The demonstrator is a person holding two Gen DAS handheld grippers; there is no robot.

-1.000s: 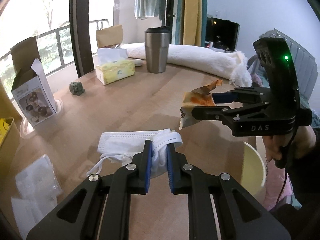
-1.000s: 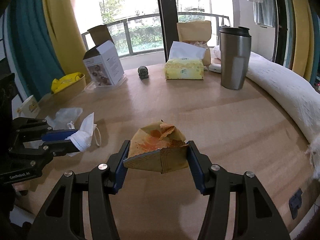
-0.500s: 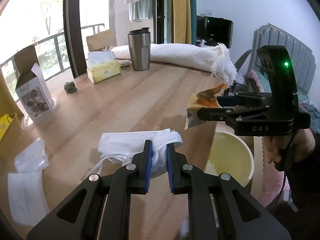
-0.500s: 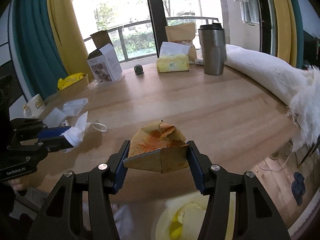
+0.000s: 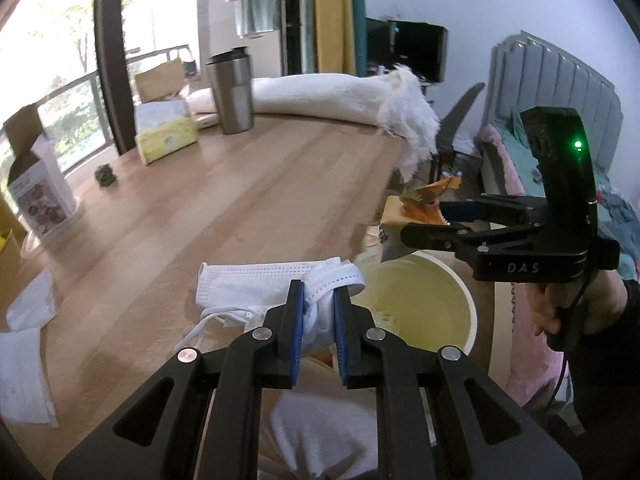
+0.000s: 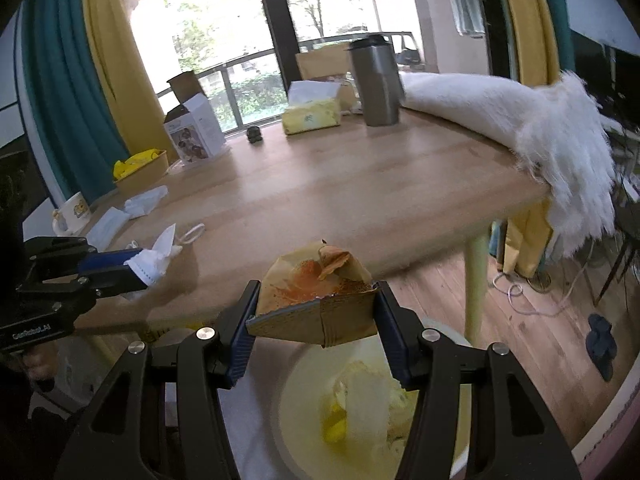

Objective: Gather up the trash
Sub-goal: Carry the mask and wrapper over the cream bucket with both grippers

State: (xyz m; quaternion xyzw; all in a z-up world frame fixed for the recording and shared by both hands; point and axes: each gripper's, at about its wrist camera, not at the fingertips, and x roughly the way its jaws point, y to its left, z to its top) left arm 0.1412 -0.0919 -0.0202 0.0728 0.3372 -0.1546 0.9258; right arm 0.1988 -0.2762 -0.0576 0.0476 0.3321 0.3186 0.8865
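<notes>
My left gripper (image 5: pixel 318 308) is shut on a crumpled white face mask (image 5: pixel 264 284), held in the air at the table's near edge. In the right wrist view the same mask (image 6: pixel 154 258) sticks out of the left gripper (image 6: pixel 138 270) at the left. My right gripper (image 6: pixel 316 312) is shut on a brown paper bag (image 6: pixel 316 292) stained orange. It hangs over a pale yellow bin (image 6: pixel 304 400) below the table edge. The left wrist view shows that bag (image 5: pixel 416 210) in the right gripper (image 5: pixel 430 224), above the bin (image 5: pixel 420 304).
On the wooden table (image 6: pixel 320 184) stand a steel tumbler (image 6: pixel 376 80), a yellow tissue pack (image 6: pixel 310 114), a white carton (image 6: pixel 196 132) and a rolled white blanket (image 6: pixel 520 116). More masks and wrappers (image 6: pixel 124 212) lie at its left. A person's hand (image 5: pixel 572 304) grips the right tool.
Both grippers have drawn back from over the table to its near edge, carrying the mask and the bag. The yellow bin has come into view under them.
</notes>
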